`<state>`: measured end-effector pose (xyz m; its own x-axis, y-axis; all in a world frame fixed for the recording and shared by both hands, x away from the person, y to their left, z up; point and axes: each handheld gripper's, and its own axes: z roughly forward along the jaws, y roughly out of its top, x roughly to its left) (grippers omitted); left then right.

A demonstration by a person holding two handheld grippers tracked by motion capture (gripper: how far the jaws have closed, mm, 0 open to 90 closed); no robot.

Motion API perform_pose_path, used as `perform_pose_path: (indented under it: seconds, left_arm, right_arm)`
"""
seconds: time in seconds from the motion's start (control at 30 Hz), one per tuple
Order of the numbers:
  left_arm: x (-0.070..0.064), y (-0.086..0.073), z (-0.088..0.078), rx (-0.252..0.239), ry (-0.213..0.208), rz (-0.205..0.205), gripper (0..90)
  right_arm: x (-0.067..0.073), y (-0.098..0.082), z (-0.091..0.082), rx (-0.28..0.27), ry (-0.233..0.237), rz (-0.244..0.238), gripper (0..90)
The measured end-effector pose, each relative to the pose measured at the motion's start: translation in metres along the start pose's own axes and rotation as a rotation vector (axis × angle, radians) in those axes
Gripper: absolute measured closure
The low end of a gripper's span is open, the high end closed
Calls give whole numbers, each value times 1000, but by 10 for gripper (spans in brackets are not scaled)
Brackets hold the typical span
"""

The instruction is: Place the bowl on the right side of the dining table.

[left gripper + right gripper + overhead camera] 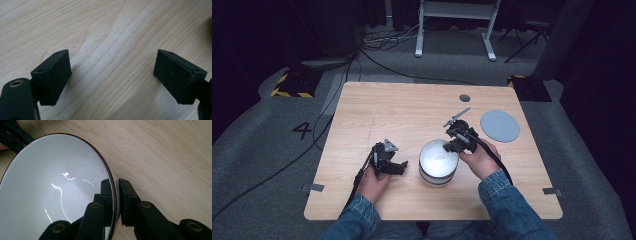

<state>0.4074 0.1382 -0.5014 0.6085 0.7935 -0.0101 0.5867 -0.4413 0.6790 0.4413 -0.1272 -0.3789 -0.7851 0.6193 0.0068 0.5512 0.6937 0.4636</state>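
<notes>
A pale wooden bench (362, 200) is seen from above, with a person's two denim-sleeved forearms reaching in from the near edge. A white bowl (438, 162) with a dark rim stands upright near the front centre of the bench. Its rim on the right side is pinched by the right gripper (115, 195): one of the jaws is set inside the bowl and the other outside, closed on the thin wall, a hold that appears suited to lifting or steadying the bowl by its edge. The left gripper (112, 72) is held just beside the bowl on its left, its jaws spread wide over bare wood with nothing between them. A round grey disc (499, 125) lies well apart, towards the far right.
</notes>
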Motion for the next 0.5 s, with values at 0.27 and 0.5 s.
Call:
perform_pose_path:
  seconds: [0.27, 0.5]
  left_arm:
    - [0, 0, 0, -1, 3, 1, 146]
    - [0, 1, 0, 0, 3, -2, 146]
  right_arm:
    - [0, 7, -13, -2, 7, 26, 830]
    - [-7, 12, -29, -34, -1, 37, 831]
